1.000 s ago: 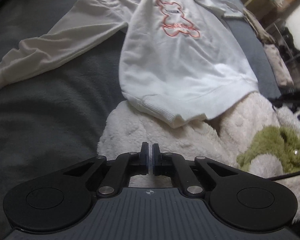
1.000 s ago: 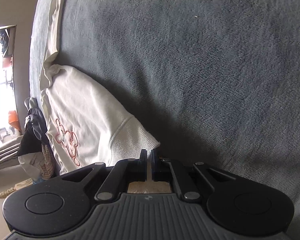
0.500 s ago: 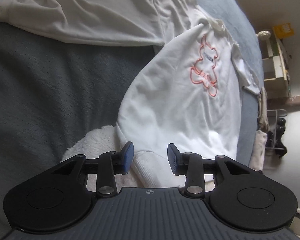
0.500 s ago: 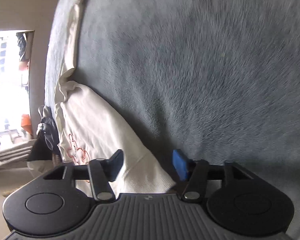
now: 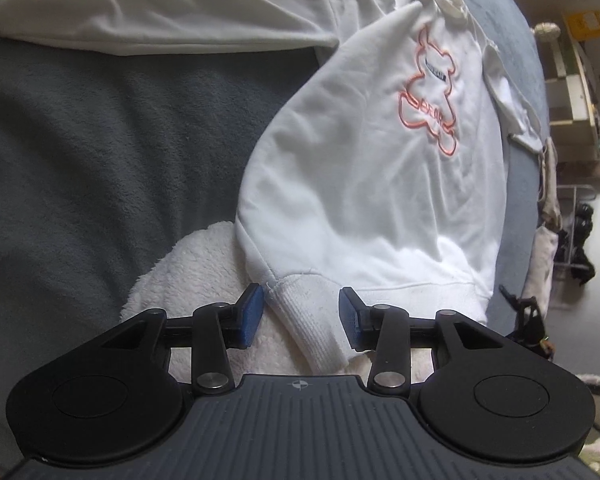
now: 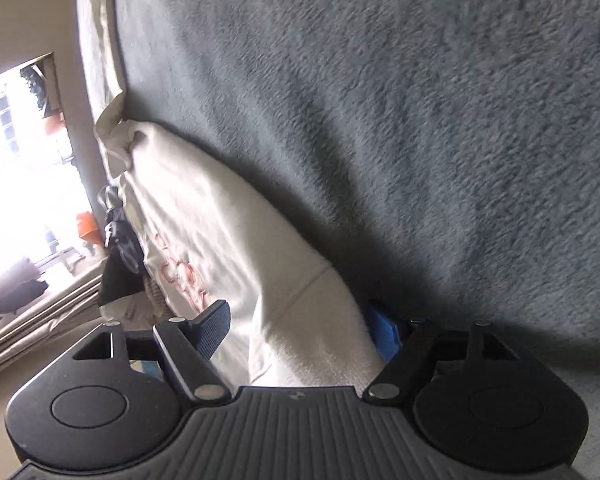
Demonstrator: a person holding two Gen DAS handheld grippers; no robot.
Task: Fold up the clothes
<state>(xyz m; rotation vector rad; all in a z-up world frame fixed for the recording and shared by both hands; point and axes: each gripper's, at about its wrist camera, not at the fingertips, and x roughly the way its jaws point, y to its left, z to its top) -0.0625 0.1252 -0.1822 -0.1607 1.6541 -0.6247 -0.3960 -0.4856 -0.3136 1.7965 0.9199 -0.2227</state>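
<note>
Much of the white sweatshirt (image 5: 372, 184) is cut off: in the left wrist view the end of its spread sleeve (image 5: 148, 8) runs out of the top-left edge, and the far sleeve at right is only a crumpled strip. In the right wrist view the garment (image 6: 228, 240) is seen edge-on, its orange bear outline (image 6: 180, 276) blurred and partly behind the gripper body; the room beyond is washed out by window glare.

The left gripper (image 5: 300, 314) has just been opening, and its blue pads stand apart on either side of the ribbed hem corner (image 5: 312, 320); the left pad seems just to brush the cloth, the right pad is clear of it. The right gripper (image 6: 300, 330) has also just been widening, and the other hem corner (image 6: 320, 344) lies between its spread fingers; whether the right pad, half hidden behind the cloth, touches it cannot be told.

The sweatshirt lies flat, front up, on a grey fleece blanket (image 5: 92, 152), its long axis running from the near hem to the collar at far right. The hem rests on a white fluffy throw (image 5: 204, 264).
</note>
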